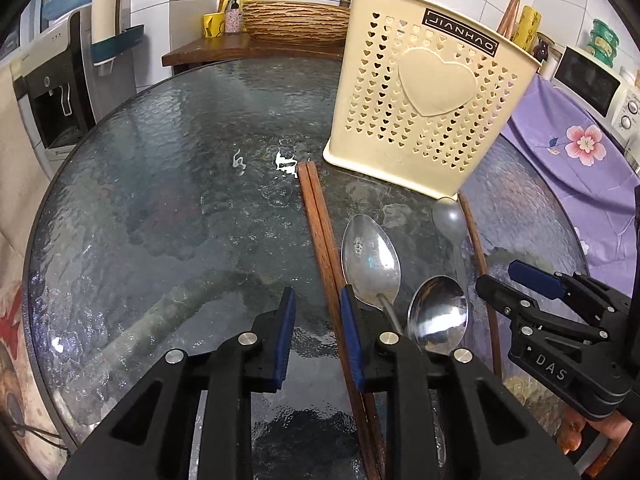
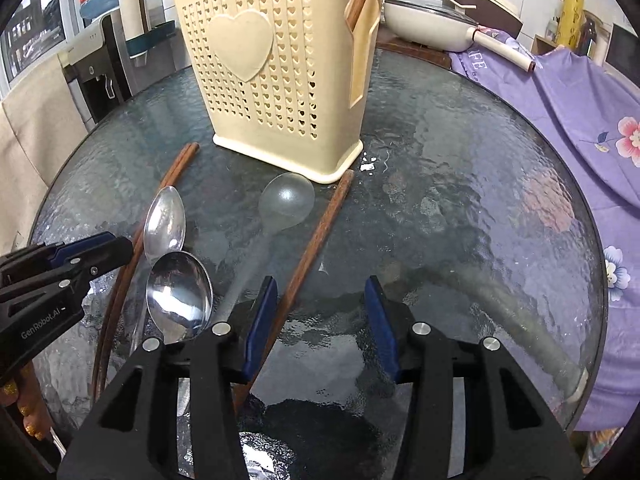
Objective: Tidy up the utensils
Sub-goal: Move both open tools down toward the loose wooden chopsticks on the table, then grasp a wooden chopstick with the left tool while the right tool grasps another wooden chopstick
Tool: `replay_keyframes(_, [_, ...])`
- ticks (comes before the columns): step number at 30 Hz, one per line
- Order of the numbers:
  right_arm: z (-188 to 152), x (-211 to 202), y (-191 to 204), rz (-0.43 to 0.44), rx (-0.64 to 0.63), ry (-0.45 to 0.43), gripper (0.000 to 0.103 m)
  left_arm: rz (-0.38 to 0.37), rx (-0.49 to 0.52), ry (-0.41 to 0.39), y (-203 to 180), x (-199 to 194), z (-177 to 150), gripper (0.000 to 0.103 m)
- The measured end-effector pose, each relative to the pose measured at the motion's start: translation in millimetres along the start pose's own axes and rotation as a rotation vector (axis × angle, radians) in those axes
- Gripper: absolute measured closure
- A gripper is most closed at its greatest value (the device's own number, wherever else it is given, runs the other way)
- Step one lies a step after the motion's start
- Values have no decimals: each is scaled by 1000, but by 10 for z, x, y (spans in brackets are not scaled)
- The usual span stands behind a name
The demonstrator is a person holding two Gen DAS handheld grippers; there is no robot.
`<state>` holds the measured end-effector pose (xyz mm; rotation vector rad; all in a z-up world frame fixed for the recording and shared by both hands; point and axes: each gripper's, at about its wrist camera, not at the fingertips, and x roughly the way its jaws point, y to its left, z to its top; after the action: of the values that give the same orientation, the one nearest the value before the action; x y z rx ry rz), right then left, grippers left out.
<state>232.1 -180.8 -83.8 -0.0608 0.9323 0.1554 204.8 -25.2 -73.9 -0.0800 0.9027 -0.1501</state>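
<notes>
A cream utensil holder (image 1: 428, 100) (image 2: 276, 68) with heart holes stands on the round glass table (image 1: 160, 200) (image 2: 460, 200); chopsticks stick up in its side pocket (image 2: 356, 6). In front of it lie a pair of wooden chopsticks (image 1: 320, 232) (image 2: 160, 196), a single chopstick (image 1: 480, 256) (image 2: 320, 232), two metal spoons (image 1: 370, 260) (image 1: 438, 314) (image 2: 165, 222) (image 2: 179, 292) and a translucent plastic spoon (image 1: 450, 216) (image 2: 286, 200). My left gripper (image 1: 318, 340) (image 2: 108, 248) is open, low over the chopstick pair. My right gripper (image 2: 322, 320) (image 1: 500, 280) is open and empty beside the single chopstick.
A water dispenser (image 1: 52, 92) stands left of the table. A purple flowered cloth (image 2: 580, 120) covers the surface to the right, with a microwave (image 1: 596, 84) and a white pan (image 2: 432, 24) behind. A wicker basket (image 1: 296, 20) sits on a wooden shelf at the back.
</notes>
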Motion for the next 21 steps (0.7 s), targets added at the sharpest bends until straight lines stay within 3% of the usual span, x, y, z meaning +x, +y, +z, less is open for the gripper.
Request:
replay_keyframes(11, [31, 2, -204, -19, 17, 18, 61, 31, 4, 17, 118, -25, 21, 81])
replay_keyframes(17, [170, 76, -313, 1, 58, 38, 61, 25, -1, 33, 150, 86, 175, 81])
replay_keyframes(21, [297, 161, -342, 18, 92, 61, 68, 35, 3, 49, 168, 211, 341, 81])
